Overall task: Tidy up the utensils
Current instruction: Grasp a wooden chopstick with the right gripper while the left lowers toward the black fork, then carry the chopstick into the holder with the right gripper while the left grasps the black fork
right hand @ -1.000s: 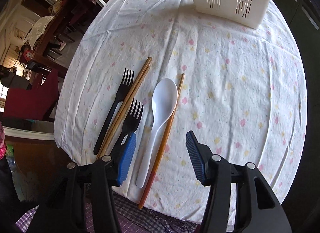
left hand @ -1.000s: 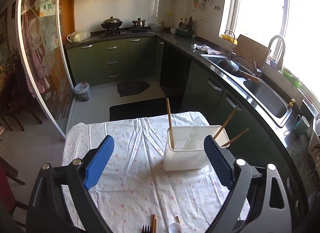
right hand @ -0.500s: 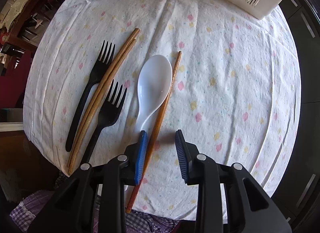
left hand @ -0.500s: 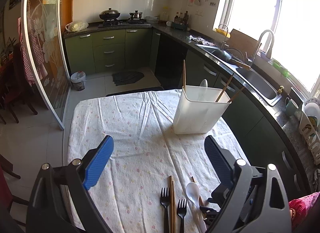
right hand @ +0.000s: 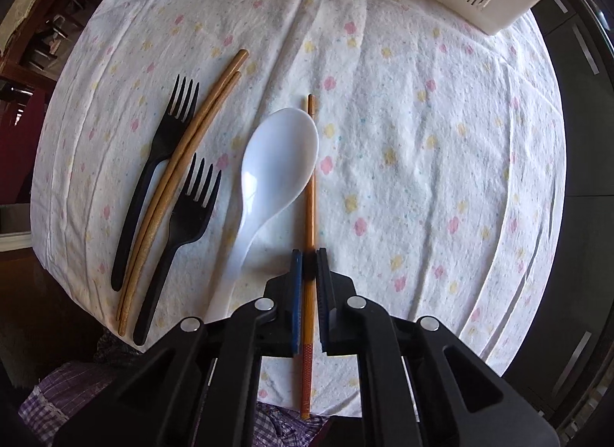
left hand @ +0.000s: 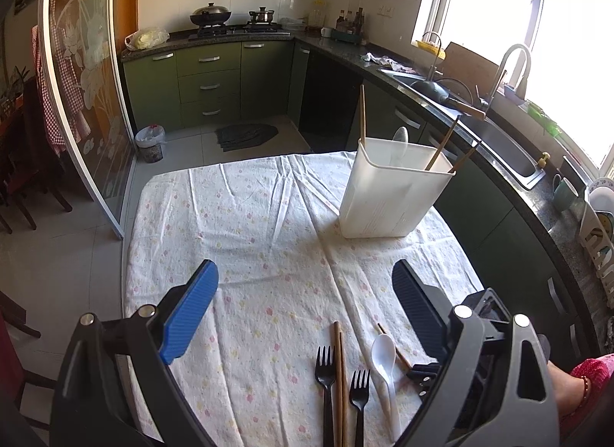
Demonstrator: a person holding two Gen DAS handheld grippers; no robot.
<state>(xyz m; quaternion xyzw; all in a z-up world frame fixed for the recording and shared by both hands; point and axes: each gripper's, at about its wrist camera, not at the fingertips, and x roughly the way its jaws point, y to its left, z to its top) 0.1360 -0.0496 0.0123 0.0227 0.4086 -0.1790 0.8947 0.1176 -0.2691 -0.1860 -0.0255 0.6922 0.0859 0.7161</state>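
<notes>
On the flowered tablecloth (right hand: 422, 139) lie a white spoon (right hand: 280, 163), two black forks (right hand: 176, 116) (right hand: 192, 209), a pair of wooden chopsticks (right hand: 192, 151) and a single chopstick (right hand: 311, 197). My right gripper (right hand: 307, 259) points down at the near edge. Its jaws are closing on the single chopstick, and the blue pads press its lower part. My left gripper (left hand: 303, 274) hangs open above the cloth, with nothing between its fingers. The white utensil holder (left hand: 383, 197) stands at the far right and holds three chopsticks and a spoon.
Dark green kitchen cabinets (left hand: 207, 86) and a counter with a sink (left hand: 510, 147) run behind and to the right of the table. A glass sliding door (left hand: 84, 101) stands on the left. A person's arm in a pink sleeve (left hand: 583, 378) shows at the lower right.
The right gripper sank toward the cloth and its jaws went from wide apart to clamped on the single chopstick. The left gripper drew back and lower, bringing the loose utensils into its view.
</notes>
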